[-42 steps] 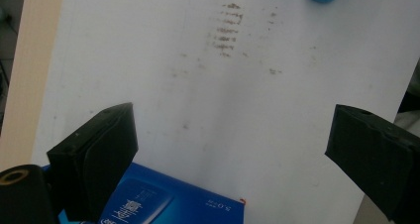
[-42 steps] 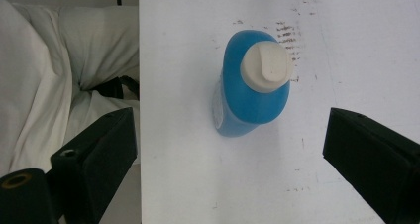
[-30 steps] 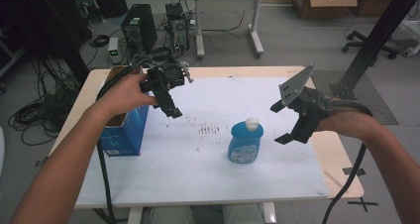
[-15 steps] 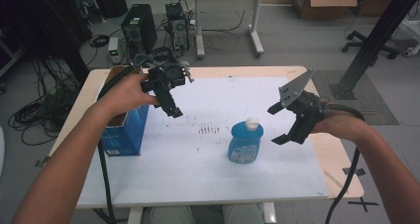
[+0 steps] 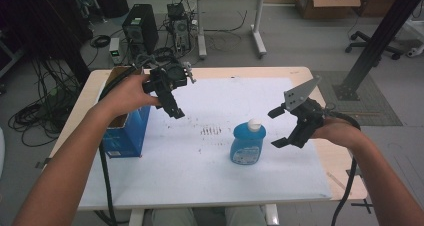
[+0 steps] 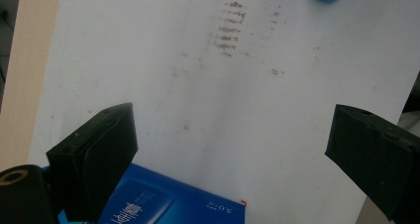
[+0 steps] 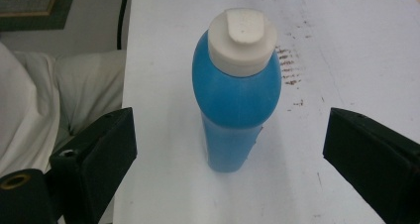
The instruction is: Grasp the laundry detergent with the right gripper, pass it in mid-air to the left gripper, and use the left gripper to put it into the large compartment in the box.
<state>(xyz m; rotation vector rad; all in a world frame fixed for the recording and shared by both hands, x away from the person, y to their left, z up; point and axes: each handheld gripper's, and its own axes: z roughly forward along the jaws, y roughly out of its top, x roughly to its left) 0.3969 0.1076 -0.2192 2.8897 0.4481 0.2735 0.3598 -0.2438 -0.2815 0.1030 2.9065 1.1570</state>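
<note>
Right now the bottle (image 5: 247, 143) stands upright near the middle of the worktop (image 5: 210, 186), toward the right edge, long axis vertical, white cap (image 7: 241, 35) pointing up. The right hand-held gripper (image 5: 279, 128) sits just beside it, jaws wide apart and level with the body, likely lined up for a side grasp. The left hand-held gripper (image 5: 177, 111) hangs jaws apart over the box (image 5: 125, 136) at the left edge, holding nothing, probably waiting. Brown smudges (image 5: 211, 131) mark the worktop between them.
</note>
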